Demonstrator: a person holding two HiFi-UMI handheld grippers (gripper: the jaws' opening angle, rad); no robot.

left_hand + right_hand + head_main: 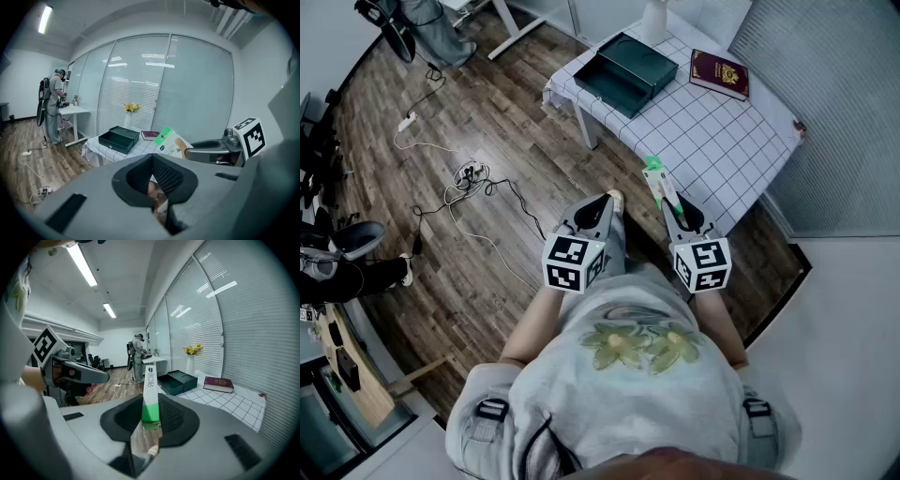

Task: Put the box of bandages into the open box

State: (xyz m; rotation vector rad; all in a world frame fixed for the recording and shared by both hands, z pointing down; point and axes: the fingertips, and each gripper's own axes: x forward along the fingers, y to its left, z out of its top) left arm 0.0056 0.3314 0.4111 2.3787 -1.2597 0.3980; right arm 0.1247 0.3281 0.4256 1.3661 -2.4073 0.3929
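**Head view: bandage box gripped, well short of the open box**

On the person's side of the open box, the left gripper (602, 204) is seen with its jaws brought together on nothing. Beside it, and about as far short of the open box, the right gripper (673, 204) is clamped on the box of bandages (657, 180). The bandage box is held on edge between the pads, and its long axis runs out from the jaws toward the table (727, 150).

Past the table's near edge, the open box (617, 84) is seen resting on the checked cloth. It is well apart from the bandage box's tip and a little to the left of it. A red book (719, 74) lies to the right of the open box, apart from it.

The coming move is judged to be a forward reach by the right hand alone, veered slightly left, with the bandage box brought above the tray before the jaws are released.
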